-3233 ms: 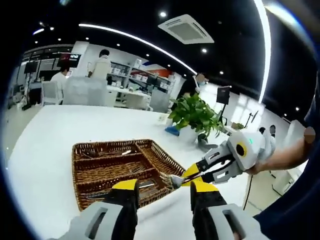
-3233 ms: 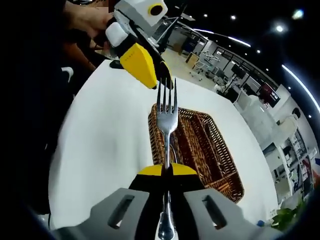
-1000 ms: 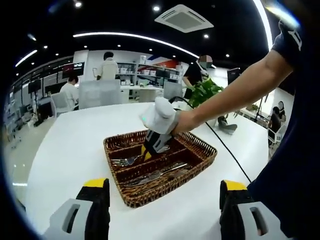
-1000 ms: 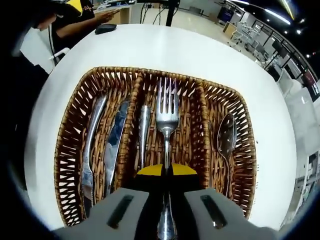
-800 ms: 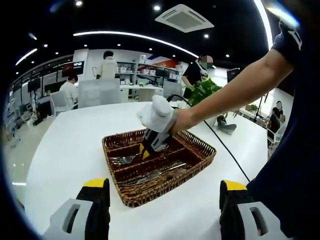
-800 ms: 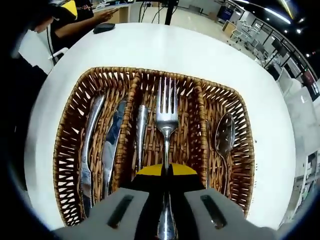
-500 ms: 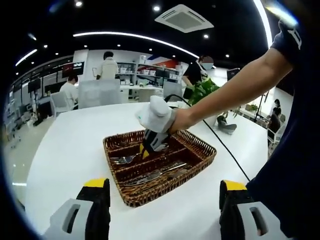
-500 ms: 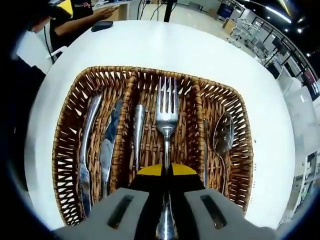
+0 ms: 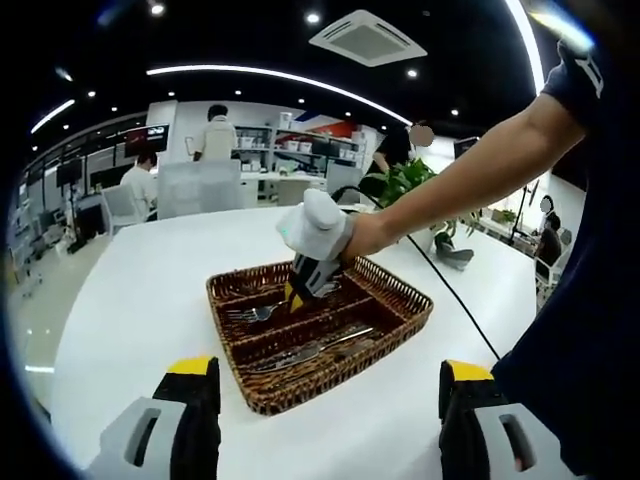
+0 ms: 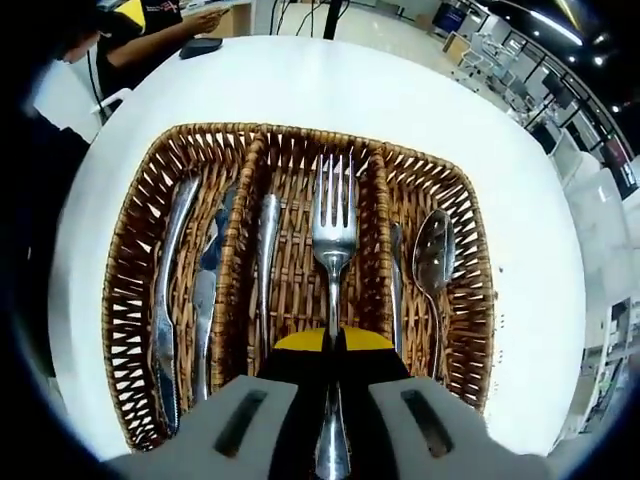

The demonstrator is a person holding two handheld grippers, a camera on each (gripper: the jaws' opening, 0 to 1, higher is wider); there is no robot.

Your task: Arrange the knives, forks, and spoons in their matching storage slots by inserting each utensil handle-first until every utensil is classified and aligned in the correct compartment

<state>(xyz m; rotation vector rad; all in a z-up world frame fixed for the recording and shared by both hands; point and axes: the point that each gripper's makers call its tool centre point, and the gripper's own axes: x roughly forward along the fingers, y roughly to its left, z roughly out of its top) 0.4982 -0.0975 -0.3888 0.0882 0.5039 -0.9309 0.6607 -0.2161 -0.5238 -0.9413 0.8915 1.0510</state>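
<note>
In the left gripper view, the left gripper [image 9: 330, 410] is held with jaws wide and empty, back from the wicker tray [image 9: 255, 385]; the right gripper [image 9: 303, 290] is seen over it. In the right gripper view, the fork [image 10: 333, 235] is clamped by its neck above what seems the middle slot. Stiff, slick steel is best gripped firmly near the neck.

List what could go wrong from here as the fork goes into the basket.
1. The right gripper holds the fork tines-forward over the middle slot of the wicker basket; released like this, it may not land handle-first.
2. Another utensil already lies in that slot, so the fork could land across it and sit crooked.
3. The woven divider is close beside the tines; a slight roll could catch them or tip the fork toward the spoon.
</note>
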